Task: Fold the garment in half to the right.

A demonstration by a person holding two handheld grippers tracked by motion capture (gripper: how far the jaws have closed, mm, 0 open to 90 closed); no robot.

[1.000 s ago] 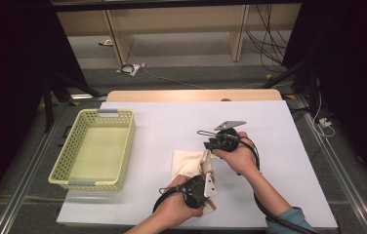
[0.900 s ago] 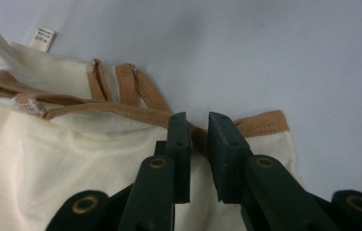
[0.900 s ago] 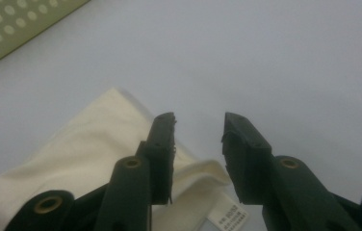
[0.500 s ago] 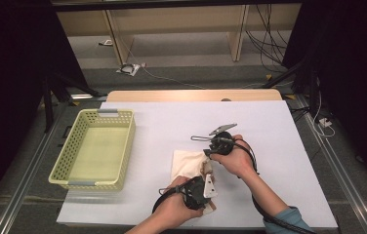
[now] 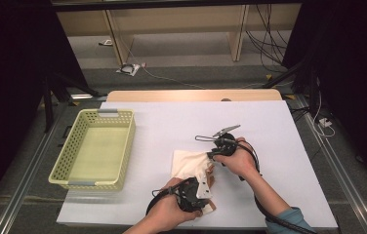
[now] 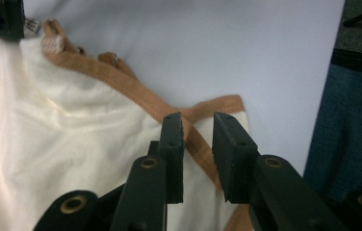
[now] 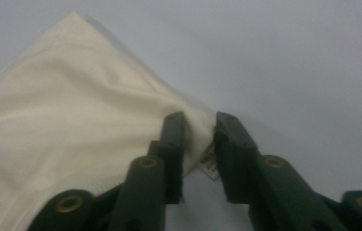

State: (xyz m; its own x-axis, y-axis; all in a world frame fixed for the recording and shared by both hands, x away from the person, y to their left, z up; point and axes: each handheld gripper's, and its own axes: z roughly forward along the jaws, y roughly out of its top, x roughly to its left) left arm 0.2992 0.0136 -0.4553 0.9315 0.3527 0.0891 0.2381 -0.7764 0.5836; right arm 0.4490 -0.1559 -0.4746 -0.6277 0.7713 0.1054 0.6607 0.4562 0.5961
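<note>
Cloth, cream with a tan hem, lies on the white table near the middle of its front edge in the high view. The left gripper sits at the cloth's near end, the right gripper at its right edge, and a yellow basket stands well apart by the table's left edge.

In the left gripper view, the jaws stand a little apart over the tan hem, which runs between them; they have just been opening, and I cannot tell whether the pads still press on it.

In the right gripper view, the jaws have just been closing on a bunched corner of the cloth, with a small label between them; the fabric looks pinched.
</note>
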